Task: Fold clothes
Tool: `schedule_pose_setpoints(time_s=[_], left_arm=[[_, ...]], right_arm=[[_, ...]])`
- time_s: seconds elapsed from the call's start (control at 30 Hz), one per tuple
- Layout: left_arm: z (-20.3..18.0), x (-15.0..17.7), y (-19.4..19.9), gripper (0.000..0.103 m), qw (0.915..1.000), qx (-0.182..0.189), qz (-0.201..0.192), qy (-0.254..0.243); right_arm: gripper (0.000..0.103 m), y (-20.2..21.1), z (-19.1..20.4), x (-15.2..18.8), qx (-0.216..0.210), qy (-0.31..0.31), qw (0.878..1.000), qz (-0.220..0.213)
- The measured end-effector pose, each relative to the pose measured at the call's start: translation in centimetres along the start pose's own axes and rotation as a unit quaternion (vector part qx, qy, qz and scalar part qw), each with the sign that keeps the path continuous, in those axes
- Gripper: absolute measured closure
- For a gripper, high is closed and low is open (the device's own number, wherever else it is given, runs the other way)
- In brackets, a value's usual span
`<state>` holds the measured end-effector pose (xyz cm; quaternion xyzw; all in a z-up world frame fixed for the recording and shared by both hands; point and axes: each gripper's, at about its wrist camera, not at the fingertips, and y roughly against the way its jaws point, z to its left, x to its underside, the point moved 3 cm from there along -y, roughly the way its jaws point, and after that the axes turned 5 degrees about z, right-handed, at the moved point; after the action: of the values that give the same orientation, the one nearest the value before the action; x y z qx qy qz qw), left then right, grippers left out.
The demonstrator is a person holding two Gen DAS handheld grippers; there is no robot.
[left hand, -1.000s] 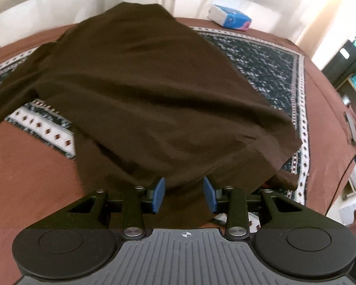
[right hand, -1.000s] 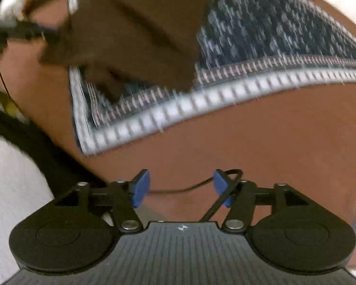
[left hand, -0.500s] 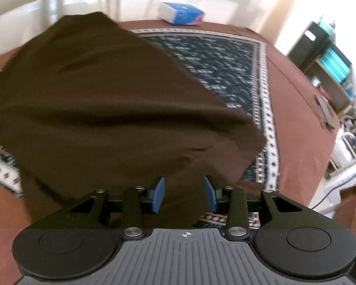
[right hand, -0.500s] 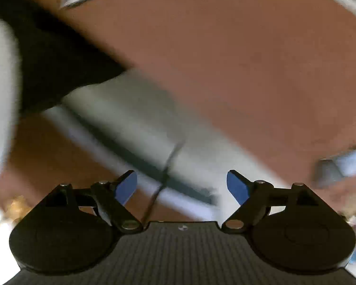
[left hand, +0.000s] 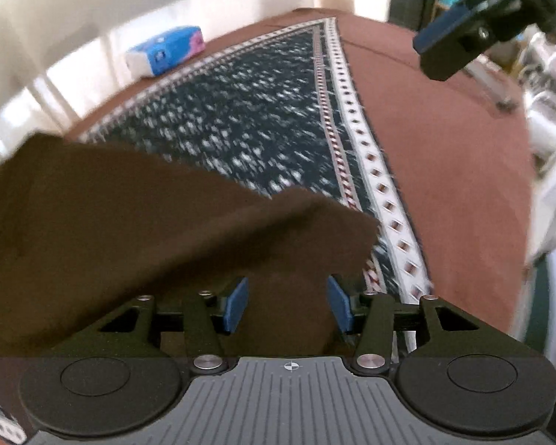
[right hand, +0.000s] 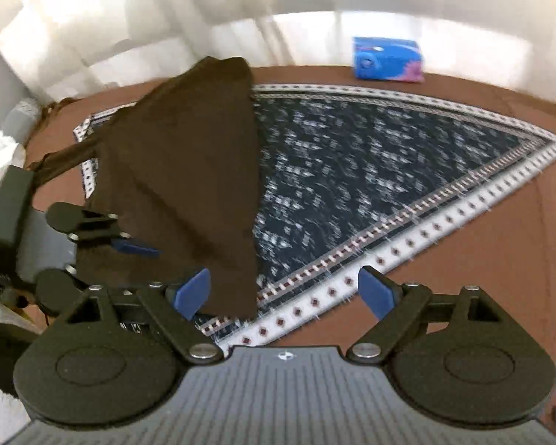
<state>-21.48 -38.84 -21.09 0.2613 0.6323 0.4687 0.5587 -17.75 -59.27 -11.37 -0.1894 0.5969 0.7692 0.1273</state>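
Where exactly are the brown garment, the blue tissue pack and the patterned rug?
brown garment (right hand: 189, 170), right wrist view, middle of the cloth.
blue tissue pack (right hand: 388, 59), right wrist view, its front face.
patterned rug (right hand: 370, 170), right wrist view, bare dark centre.

We see a dark brown garment (left hand: 129, 230), plain and without any print. Under it lies a rug (right hand: 370, 170) with a navy field flecked white, a red-and-white striped band and a white border of small reddish-brown squares. The cloth (left hand: 444, 155) beneath is plain reddish brown. A pack (right hand: 387, 58) is blue with pink and white.
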Motion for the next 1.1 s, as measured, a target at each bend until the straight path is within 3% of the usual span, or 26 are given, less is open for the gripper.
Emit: schedule_pose_setpoints(time_s=[0.07, 0.27, 0.33, 0.4, 0.47, 0.5, 0.57, 0.7, 0.77, 0.87, 1.1], left_arm=[[-0.3, -1.5, -1.1, 0.04, 0.9999, -0.008, -0.001, 0.013], [0.7, -5.7, -4.4, 0.039, 0.9879, 0.035, 0.026, 0.149], [0.4, -6.6, -5.2, 0.032, 0.9873, 0.019, 0.03, 0.155], [-0.2, -7.2, -6.4, 0.032, 0.989, 0.004, 0.043, 0.142], [-0.2, -7.2, -6.7, 0.064, 0.9903, -0.016, 0.051, 0.129], [0.0, -7.0, -6.6, 0.102, 0.9906, -0.026, 0.05, 0.125], [1.3, -6.6, -5.1, 0.103, 0.9876, -0.026, 0.041, 0.149], [5.8, -5.3, 0.1, 0.103, 0.9667, 0.015, 0.005, 0.256], [7.8, -4.3, 3.5, 0.103, 0.9572, 0.004, -0.024, 0.288], [10.5, -2.0, 7.8, 0.103, 0.94, -0.038, -0.047, 0.336], [15.1, 4.5, 14.8, 0.103, 0.8886, -0.139, -0.058, 0.433]], right_arm=[[0.014, -0.7, -0.1, -0.2, -0.005, -0.001, 1.0, -0.009], [0.014, -2.3, -2.4, 0.7, -0.016, -0.034, 0.999, -0.016], [0.014, -2.5, -3.1, 1.4, -0.014, -0.046, 0.999, -0.013], [0.014, -2.8, -3.9, 2.3, -0.018, -0.062, 0.998, -0.012], [0.014, -3.2, -4.6, 2.7, -0.019, -0.076, 0.997, -0.013], [0.014, -3.4, -4.9, 2.9, -0.02, -0.082, 0.996, -0.014], [0.014, -3.6, -5.3, 3.0, -0.022, -0.091, 0.995, -0.02], [0.014, -4.3, -5.5, 2.1, -0.044, -0.092, 0.994, -0.04], [0.014, -4.8, -5.3, 1.4, -0.059, -0.086, 0.993, -0.05], [0.014, -6.0, -4.5, 0.2, -0.091, -0.074, 0.991, -0.059], [0.015, -11.2, 0.0, -0.8, -0.149, -0.009, 0.988, -0.042]])
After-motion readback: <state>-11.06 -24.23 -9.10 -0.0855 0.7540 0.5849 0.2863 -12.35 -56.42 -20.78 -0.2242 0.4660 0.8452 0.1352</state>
